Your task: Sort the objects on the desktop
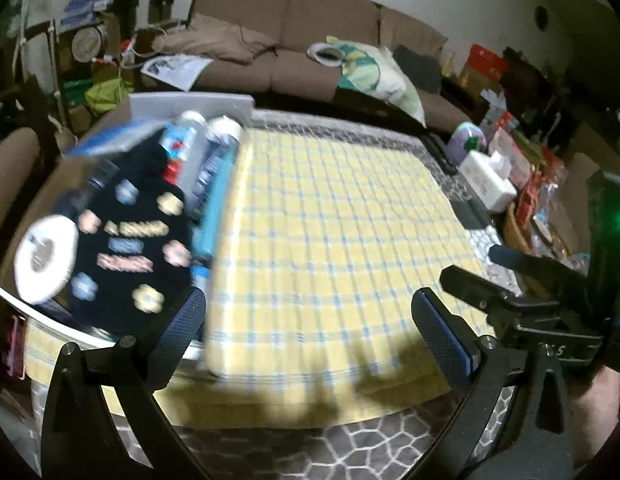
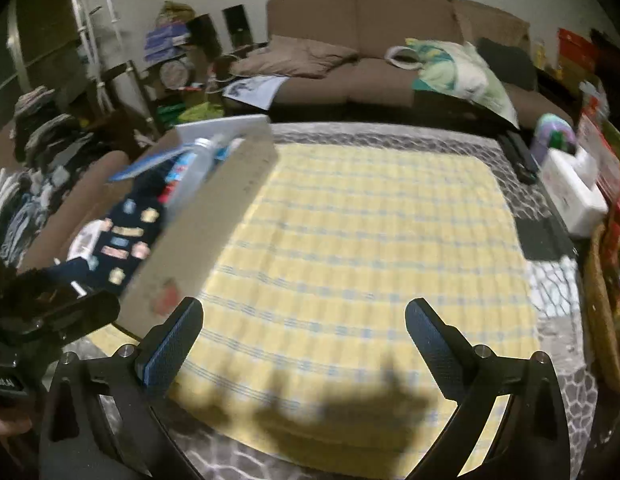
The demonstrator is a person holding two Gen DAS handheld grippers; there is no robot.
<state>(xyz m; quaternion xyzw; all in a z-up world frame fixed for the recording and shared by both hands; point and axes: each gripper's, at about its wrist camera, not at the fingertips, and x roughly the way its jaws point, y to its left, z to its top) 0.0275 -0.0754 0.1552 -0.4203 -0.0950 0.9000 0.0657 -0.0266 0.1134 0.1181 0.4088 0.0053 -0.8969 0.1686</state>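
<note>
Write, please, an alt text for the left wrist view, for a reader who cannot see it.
The open left tool hangs over a bare yellow checked cloth, holding nothing. At the left, a box holds bottles, a tape roll and a dark patterned item. A brown sofa stands behind the table.

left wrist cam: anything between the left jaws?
No. The left gripper stands wide open, and only the bare yellow checked cloth shows between its jaws.

Motion blur smears the box [image 1: 214,184] and its contents; labels on the bottles [image 1: 182,140] are unreadable.
</note>
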